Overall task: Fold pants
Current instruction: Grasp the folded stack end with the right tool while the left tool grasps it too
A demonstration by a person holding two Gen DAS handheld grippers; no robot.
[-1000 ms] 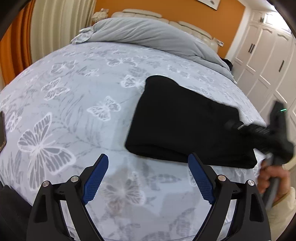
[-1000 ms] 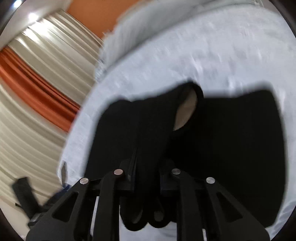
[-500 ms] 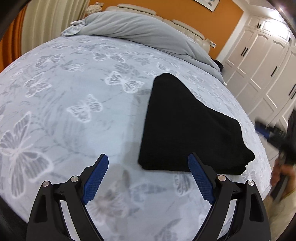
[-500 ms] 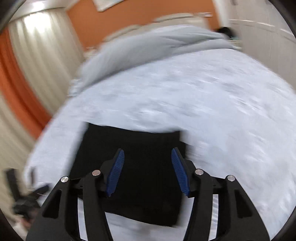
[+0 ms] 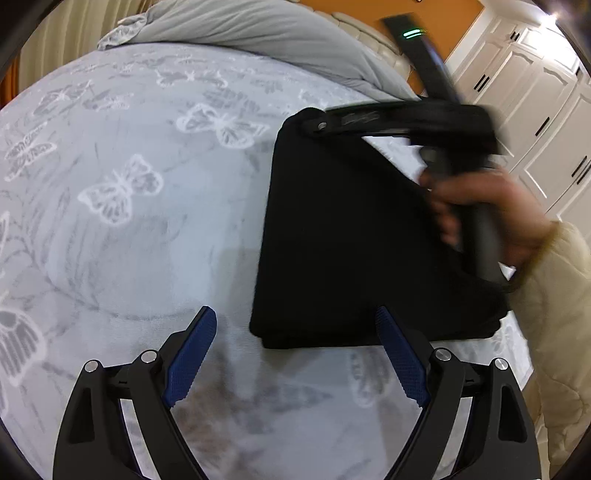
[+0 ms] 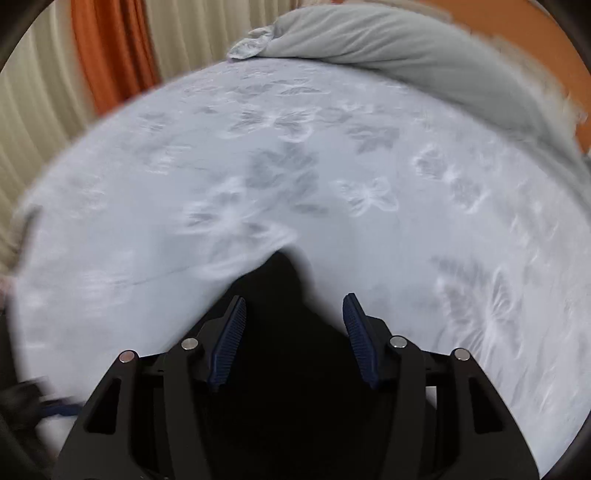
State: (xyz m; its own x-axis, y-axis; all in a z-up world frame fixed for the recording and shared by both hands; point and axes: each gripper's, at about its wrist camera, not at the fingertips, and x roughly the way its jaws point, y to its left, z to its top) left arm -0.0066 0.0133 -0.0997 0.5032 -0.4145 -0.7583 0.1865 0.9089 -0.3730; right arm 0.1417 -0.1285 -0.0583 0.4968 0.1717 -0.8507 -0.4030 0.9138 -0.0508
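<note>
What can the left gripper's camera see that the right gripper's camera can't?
Only the left wrist view shows the white wardrobe doors, the hand holding the other tool, and the whole folded black pants. Only the right wrist view shows the orange curtain. Both show the butterfly bedsheet, the grey duvet and some of the pants.

Two tools angled down, both agape.
Left tool (image 5: 295, 332) wide apart, nothing between blue pads (image 5: 190, 363). Right tool (image 6: 293, 314) opening, pads clear of cloth, gripped by hand (image 5: 487, 218) in pale sleeve (image 5: 554, 295).
</note>
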